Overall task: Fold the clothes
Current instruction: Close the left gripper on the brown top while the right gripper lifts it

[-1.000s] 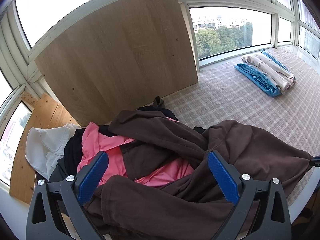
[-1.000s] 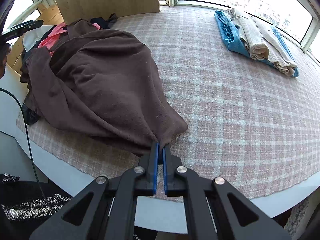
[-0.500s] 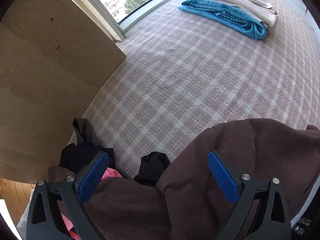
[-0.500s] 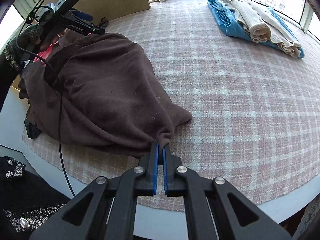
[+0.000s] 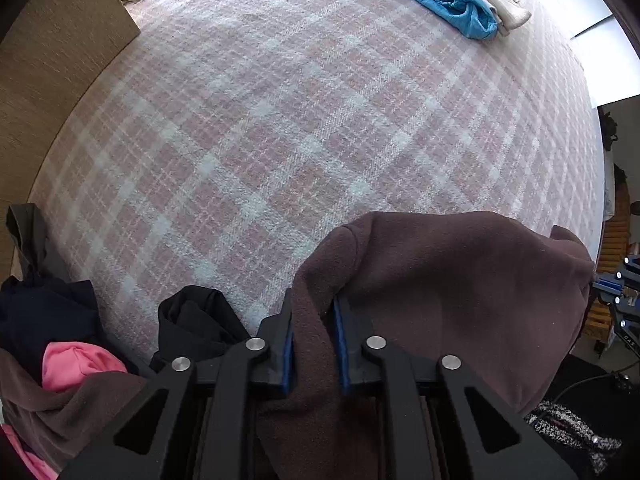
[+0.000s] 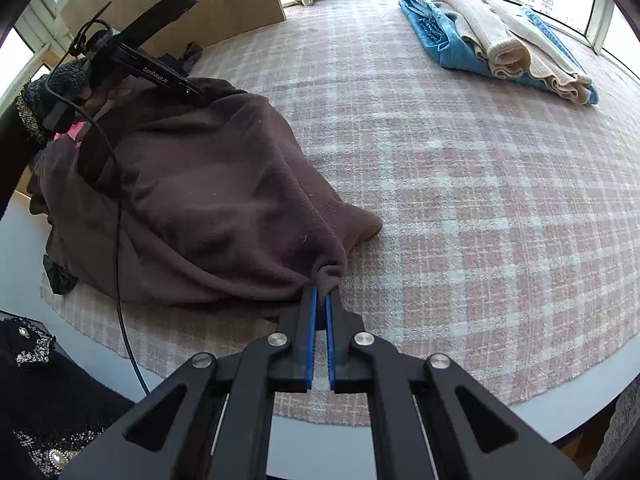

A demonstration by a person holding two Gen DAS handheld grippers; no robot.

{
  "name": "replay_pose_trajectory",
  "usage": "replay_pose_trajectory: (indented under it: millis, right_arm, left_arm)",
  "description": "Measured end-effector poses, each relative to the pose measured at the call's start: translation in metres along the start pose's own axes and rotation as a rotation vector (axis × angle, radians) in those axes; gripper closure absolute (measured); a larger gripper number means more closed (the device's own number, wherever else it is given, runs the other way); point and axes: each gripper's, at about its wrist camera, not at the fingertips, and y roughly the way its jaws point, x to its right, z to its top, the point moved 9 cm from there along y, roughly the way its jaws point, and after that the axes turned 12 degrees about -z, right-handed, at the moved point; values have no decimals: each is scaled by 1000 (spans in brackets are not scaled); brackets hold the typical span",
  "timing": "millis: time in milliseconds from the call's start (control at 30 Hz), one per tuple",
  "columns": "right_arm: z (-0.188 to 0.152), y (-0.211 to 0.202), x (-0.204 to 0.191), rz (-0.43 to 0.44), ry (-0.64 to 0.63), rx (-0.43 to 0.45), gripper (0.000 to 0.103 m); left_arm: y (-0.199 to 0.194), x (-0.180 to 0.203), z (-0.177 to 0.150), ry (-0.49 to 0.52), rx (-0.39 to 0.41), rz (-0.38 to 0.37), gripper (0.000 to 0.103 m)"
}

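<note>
In the left wrist view the left claw (image 5: pixel 312 336), wide open a second ago, now pinches the brown garment (image 5: pixel 460 280) beside the clothes pile (image 5: pixel 60 344); in the right wrist view the right claw (image 6: pixel 321 300) still nips its near corner, ready for spreading on the bench (image 6: pixel 460 200).

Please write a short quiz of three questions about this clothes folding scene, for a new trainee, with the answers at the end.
1. True or false: the left gripper is open and touches nothing.
2. What does the right gripper pinch? A) the blue folded garment B) an edge of the brown fleece garment C) the checked cloth
3. Fill in: the cream knit garment lies on top of the ____ folded garment.

Key
1. False: it is shut on a fold of the brown fleece garment.
2. B
3. blue
</note>
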Motion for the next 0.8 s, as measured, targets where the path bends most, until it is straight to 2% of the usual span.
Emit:
replay_pose_trajectory:
  millis: [33,133,267,400,500,600,733,800]
  right_arm:
    - [2,-2,0,4,6,14,99]
    - [19,-19,-2,-7,-12,80,99]
    - [74,-77,-4,-22,-60,267,99]
    - [144,-165,-5,-89,-127,512,99]
    - [166,-232,1,-120,-155,635,99]
    - [187,-300,7,-151,-184,759,99]
    - [211,-391,14,-191,-221,921,99]
    - [203,-421,20,-188,-228,959,99]
  left_arm:
    - [-9,4,-3,-5,33,-12,97]
    - [-62,18,-14,-11,176,14,97]
    - [-142,36,-27,-15,375,57,97]
    - [-281,52,-28,6,621,173,98]
    - [-367,63,-35,8,758,280,98]
    - [-441,89,-61,1,877,353,98]
    - [-500,136,-100,19,1006,403,97]
    - [-513,158,-114,30,1052,401,97]
